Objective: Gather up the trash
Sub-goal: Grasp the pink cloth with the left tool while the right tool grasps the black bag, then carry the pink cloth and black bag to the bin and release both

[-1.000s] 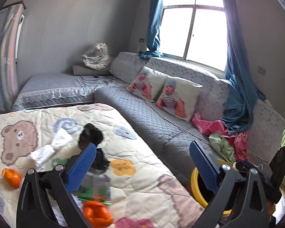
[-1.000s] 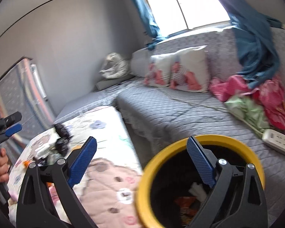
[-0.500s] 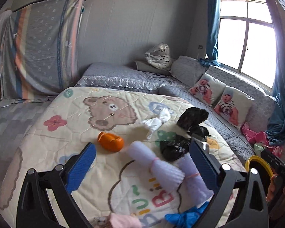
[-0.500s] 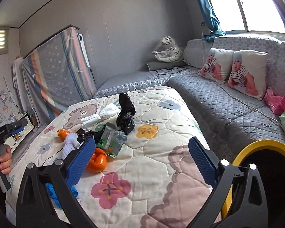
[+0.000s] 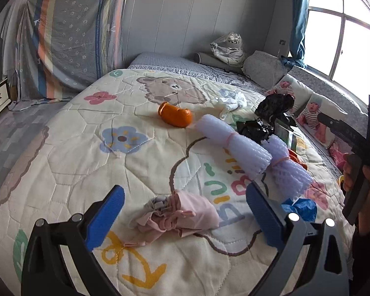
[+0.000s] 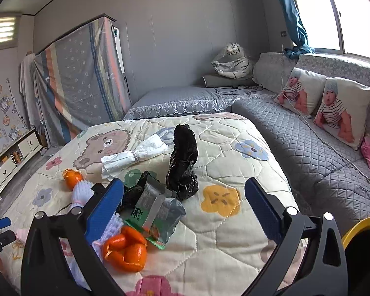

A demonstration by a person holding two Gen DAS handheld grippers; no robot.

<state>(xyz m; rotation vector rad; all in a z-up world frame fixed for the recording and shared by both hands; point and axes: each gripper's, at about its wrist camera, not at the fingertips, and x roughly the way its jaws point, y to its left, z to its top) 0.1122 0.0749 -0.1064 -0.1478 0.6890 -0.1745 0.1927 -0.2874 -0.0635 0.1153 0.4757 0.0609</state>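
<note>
Trash lies on a cartoon quilt (image 5: pixel 74 153). In the left wrist view, my open, empty left gripper (image 5: pixel 185 212) hovers over a crumpled pink cloth (image 5: pixel 177 214). Beyond it lie orange peel (image 5: pixel 175 116), two white foam net rolls (image 5: pixel 234 143), black bags (image 5: pixel 273 106), white tissue (image 5: pixel 230 101) and a blue scrap (image 5: pixel 301 208). In the right wrist view, my open, empty right gripper (image 6: pixel 183 206) is above a silver-green wrapper (image 6: pixel 157 212), beside a black bag (image 6: pixel 183 160), orange peel (image 6: pixel 125 250) and white tissue (image 6: pixel 133 156). The yellow-rimmed bin (image 6: pixel 357 229) is at lower right.
A grey quilted sofa (image 6: pixel 308 148) with baby-print pillows (image 6: pixel 338 108) runs along the right under the window. A plush tiger (image 6: pixel 231 61) sits in the corner. A covered mattress (image 6: pixel 79 74) leans on the left wall. The right gripper handle (image 5: pixel 357 172) shows in the left view.
Both grippers swung left, away from the sofa and the bin, and down over the quilt. The left gripper now hangs above the pink cloth, the right above the wrapper.
</note>
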